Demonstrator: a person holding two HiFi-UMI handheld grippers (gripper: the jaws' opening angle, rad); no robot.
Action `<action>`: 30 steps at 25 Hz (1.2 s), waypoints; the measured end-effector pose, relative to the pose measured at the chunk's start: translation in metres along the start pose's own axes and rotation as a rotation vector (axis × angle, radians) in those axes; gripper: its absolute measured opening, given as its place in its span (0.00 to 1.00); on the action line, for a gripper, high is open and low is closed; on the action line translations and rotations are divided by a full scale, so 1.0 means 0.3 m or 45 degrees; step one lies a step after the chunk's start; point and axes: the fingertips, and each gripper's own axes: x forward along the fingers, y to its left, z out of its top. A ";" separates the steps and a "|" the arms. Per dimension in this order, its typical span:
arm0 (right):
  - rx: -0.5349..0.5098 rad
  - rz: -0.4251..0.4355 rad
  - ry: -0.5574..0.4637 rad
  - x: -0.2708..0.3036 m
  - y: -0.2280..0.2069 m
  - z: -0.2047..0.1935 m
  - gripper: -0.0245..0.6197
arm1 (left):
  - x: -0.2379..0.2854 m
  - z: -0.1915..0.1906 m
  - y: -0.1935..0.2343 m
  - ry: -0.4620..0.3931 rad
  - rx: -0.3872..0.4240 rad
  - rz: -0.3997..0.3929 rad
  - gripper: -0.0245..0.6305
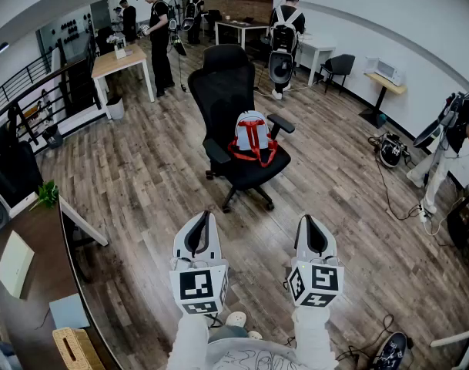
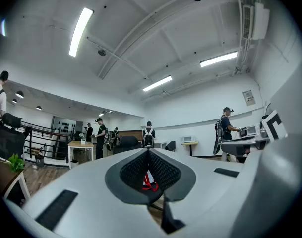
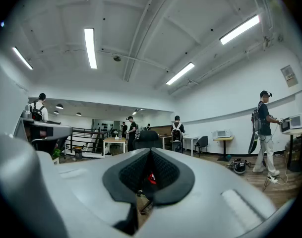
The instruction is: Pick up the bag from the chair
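A grey backpack with red straps [image 1: 252, 138] stands upright on the seat of a black office chair [image 1: 232, 91] in the middle of the room. My left gripper [image 1: 202, 220] and right gripper [image 1: 312, 223] are held side by side well short of the chair, both level, both shut, nothing between the jaws. In the left gripper view a sliver of the bag's red strap [image 2: 149, 185] shows through the gap past the shut jaws. In the right gripper view a red speck of the bag [image 3: 151, 178] shows the same way.
Wood floor lies between me and the chair. A dark desk [image 1: 26, 284] with a plant and a basket stands at my left. Cables and a bag [image 1: 390, 149] lie on the floor at right. Several people stand at tables [image 1: 123, 62] at the back and at the right wall.
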 end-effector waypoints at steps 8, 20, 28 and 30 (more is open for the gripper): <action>0.000 -0.004 0.004 0.048 -0.013 0.000 0.05 | 0.046 0.016 0.019 -0.007 0.006 -0.002 0.05; 0.005 -0.014 -0.001 0.189 -0.035 -0.020 0.05 | 0.184 0.002 0.063 -0.009 0.011 -0.017 0.05; -0.033 -0.017 -0.060 0.345 -0.045 -0.015 0.05 | 0.333 -0.020 0.131 -0.047 0.018 -0.031 0.05; -0.030 -0.016 -0.089 0.377 -0.047 -0.002 0.05 | 0.375 -0.021 0.134 -0.053 0.037 -0.046 0.05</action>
